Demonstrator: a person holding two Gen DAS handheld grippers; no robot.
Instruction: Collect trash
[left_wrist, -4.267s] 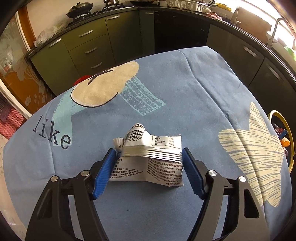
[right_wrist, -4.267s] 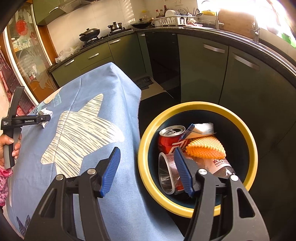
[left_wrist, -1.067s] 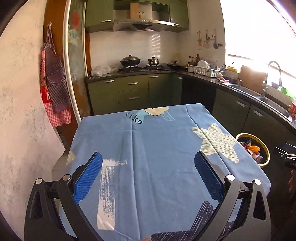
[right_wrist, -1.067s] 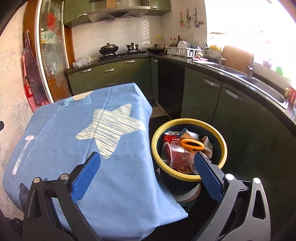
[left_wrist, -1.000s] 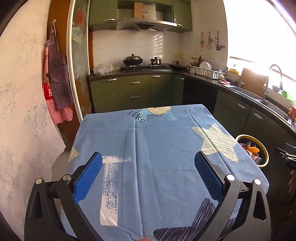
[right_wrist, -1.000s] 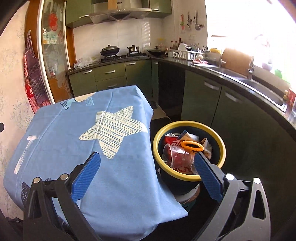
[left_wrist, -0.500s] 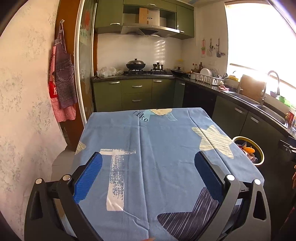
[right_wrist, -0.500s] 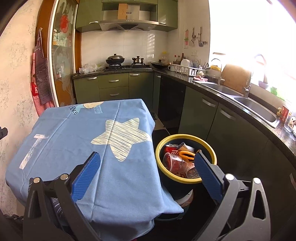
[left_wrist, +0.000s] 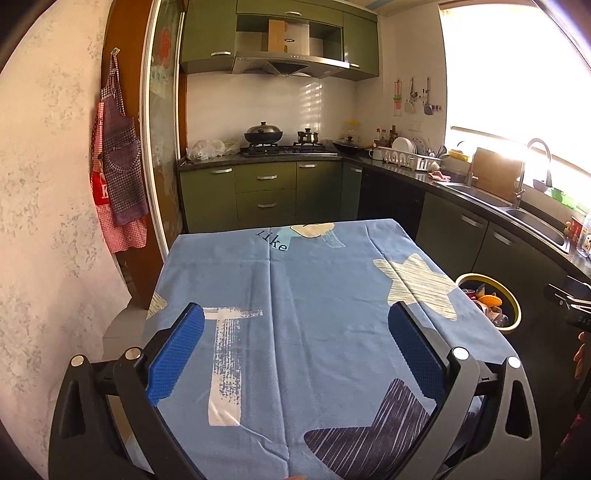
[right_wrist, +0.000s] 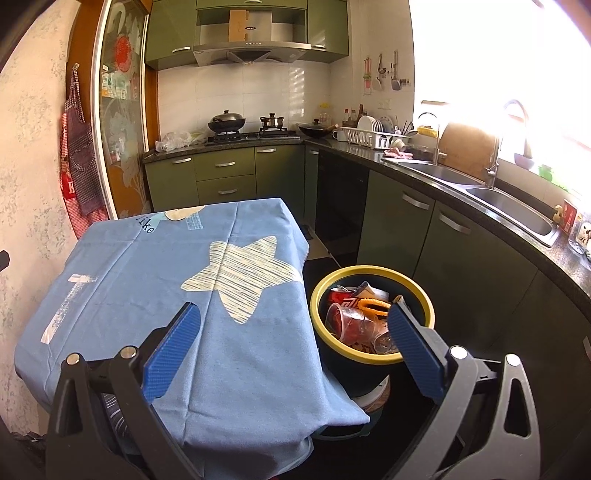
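matt cloth tablecloth (left_wrist: 314, 295), glossy cabinets (right_wrist: 454, 236)

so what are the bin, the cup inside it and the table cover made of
Bin: looks like smooth moulded plastic, dark body with a glossy yellow rim.
Cup: clear thin plastic, probably; the red of the can behind shows through it.
Table cover: woven cloth, matte blue with printed stars; it shows fold creases and drapes softly over the corner.
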